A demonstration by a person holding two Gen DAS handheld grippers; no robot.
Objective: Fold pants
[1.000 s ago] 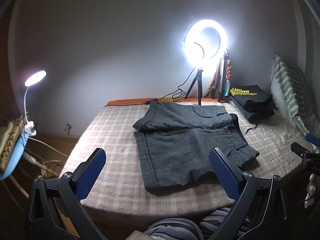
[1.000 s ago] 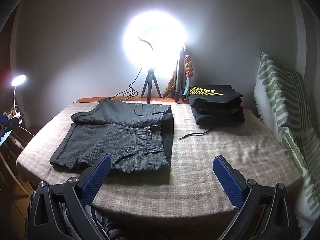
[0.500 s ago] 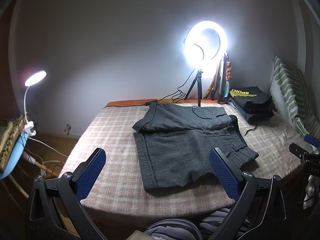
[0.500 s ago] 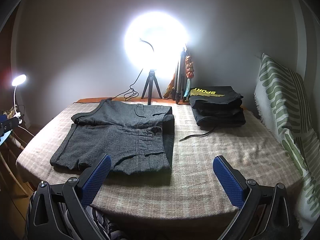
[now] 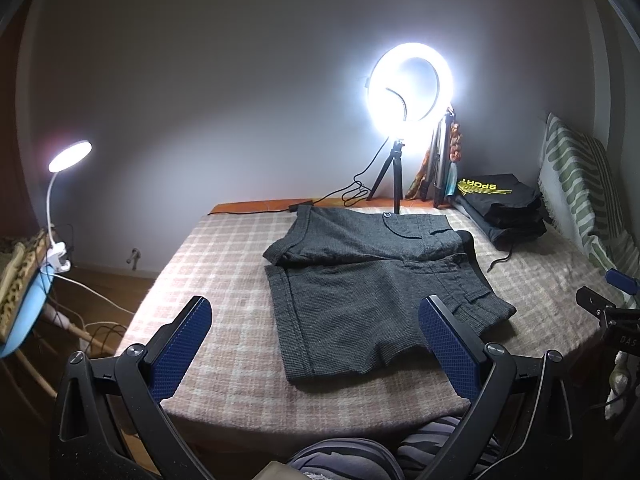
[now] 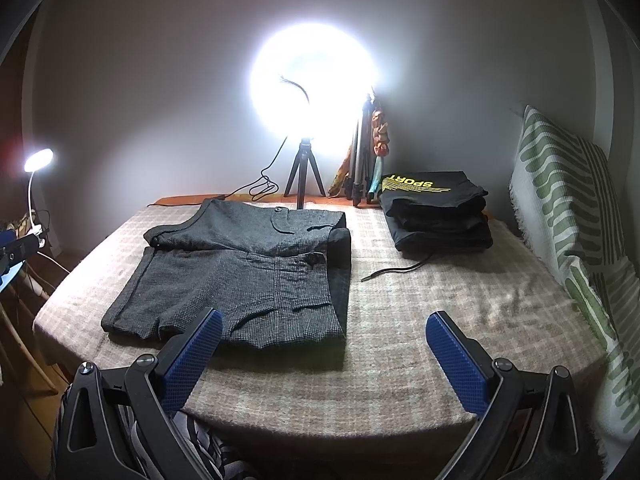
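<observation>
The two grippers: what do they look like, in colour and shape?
The left gripper and right gripper look alike: black plastic frames with triangular cut-outs and silver screws, and two long flat fingers covered with blue, fine-textured pads. No cables visible.

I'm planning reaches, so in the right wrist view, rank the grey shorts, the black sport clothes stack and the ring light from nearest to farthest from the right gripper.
1. grey shorts, front left, right by the right gripper.
2. black sport clothes stack, back right.
3. ring light, farthest, by the wall.
</observation>
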